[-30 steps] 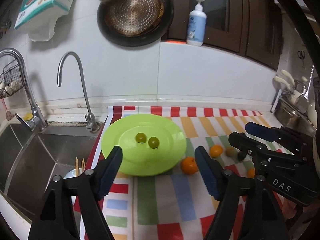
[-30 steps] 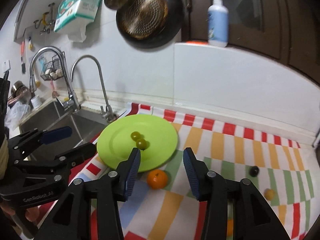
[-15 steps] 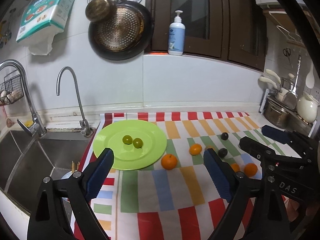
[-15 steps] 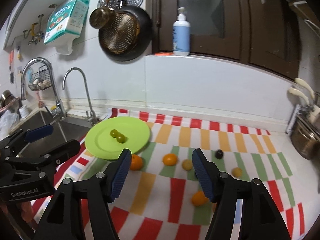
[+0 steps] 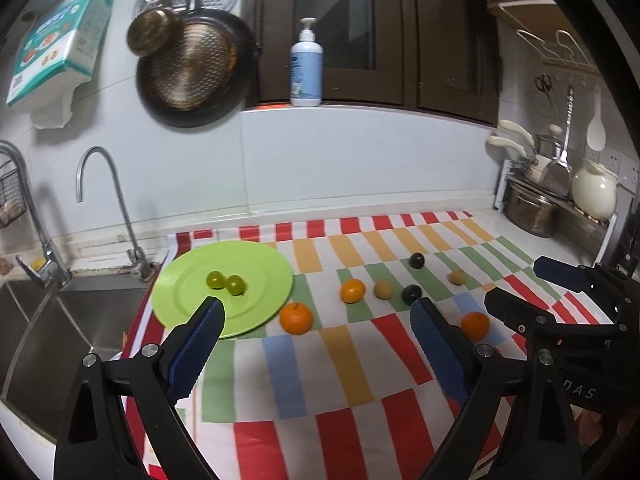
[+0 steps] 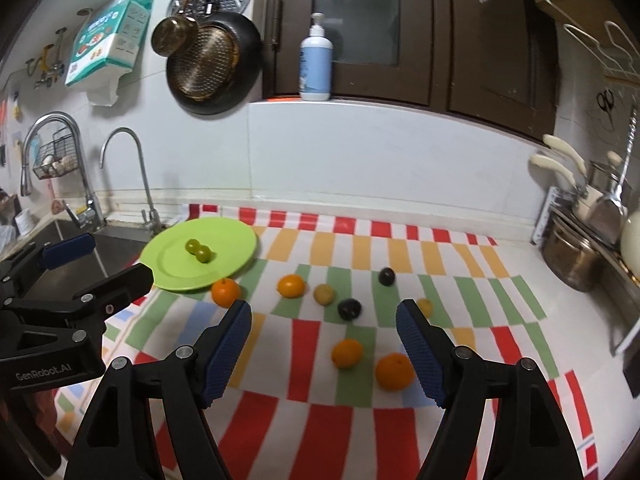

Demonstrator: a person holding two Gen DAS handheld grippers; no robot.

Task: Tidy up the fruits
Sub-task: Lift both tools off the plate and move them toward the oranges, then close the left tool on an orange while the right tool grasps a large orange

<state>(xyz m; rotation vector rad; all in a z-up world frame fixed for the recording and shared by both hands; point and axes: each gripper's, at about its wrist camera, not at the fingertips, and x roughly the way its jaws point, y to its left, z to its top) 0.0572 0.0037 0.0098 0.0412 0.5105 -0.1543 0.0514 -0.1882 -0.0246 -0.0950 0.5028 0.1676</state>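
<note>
My left gripper (image 5: 316, 312) is opening wide, nothing held; green plate (image 5: 276, 276) with two grapes (image 5: 225, 282) just ahead-left. Right gripper (image 6: 324, 318) opening too, empty, oranges (image 6: 347, 353) loose between its fingers on the striped cloth (image 6: 312, 420).

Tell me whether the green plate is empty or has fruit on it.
Not empty. The green plate holds two green grapes side by side near its middle; every other fruit lies off it on the striped cloth.
</note>
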